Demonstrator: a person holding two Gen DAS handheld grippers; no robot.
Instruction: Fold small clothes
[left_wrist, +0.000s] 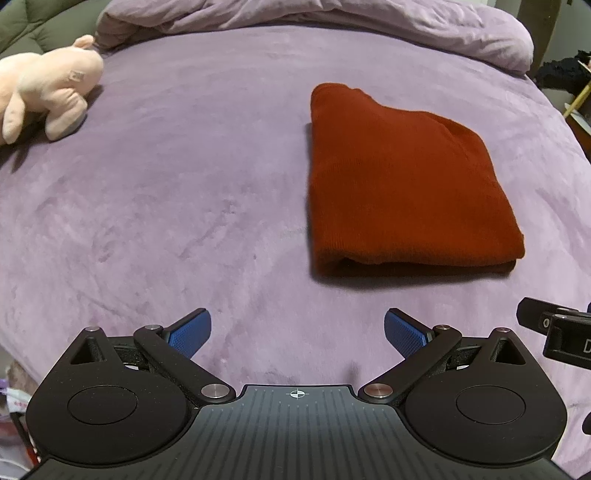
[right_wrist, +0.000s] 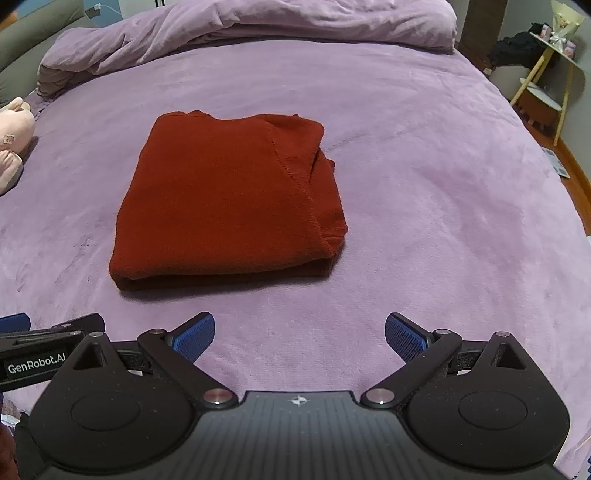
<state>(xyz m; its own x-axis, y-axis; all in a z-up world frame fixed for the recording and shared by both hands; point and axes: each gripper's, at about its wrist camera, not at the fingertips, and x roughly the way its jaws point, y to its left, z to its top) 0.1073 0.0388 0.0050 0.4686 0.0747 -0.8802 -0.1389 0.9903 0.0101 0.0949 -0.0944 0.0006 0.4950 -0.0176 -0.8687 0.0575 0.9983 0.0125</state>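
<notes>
Folded sweater (right_wrist: 229, 199) lies clear; plush toy (left_wrist: 48, 88) well apart, perhaps a pig.

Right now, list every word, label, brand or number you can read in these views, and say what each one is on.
"GenRobot.AI": white lettering on the black body of the left gripper, seen at the left edge of the right wrist view.
"D": a single white letter, the rest cut off by the frame, on the right gripper in the left wrist view.
Small tag on the pink plush toy: too blurred to read.
</notes>
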